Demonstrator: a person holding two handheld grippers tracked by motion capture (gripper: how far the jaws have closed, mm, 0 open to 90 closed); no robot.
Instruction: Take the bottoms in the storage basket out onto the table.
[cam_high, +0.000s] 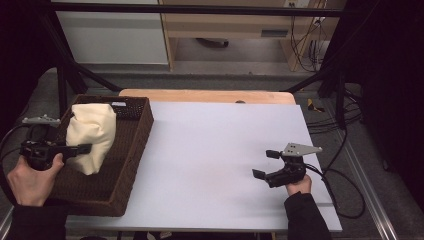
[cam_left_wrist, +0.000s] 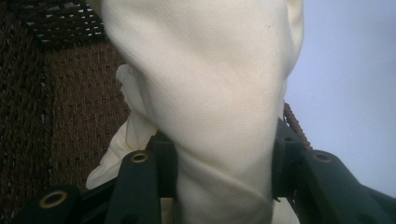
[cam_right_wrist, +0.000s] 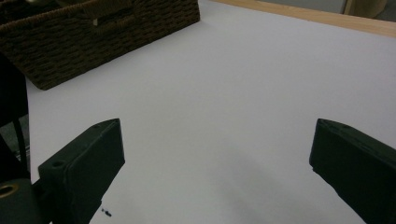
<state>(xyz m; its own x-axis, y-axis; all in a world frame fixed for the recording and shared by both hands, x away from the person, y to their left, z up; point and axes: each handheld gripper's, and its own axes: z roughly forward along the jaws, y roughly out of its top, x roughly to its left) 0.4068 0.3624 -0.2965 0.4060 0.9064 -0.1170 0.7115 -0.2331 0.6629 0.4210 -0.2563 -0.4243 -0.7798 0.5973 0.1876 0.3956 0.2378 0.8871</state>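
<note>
Your left gripper (cam_high: 82, 148) clamps the cream fabric bundle (cam_high: 92, 135) over the dark woven wicker basket (cam_high: 131, 145) at the table's left edge — right gripper (cam_high: 265, 164) w/ jaws wide, nothing between, near the right edge.

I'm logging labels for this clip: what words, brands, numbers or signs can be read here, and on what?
None can be read.
Cloth, basket and white table: no print visible.
Pale tag on the basket's far rim: too small to read.
Panel on the cabinet behind the table: too blurred to read.
</note>
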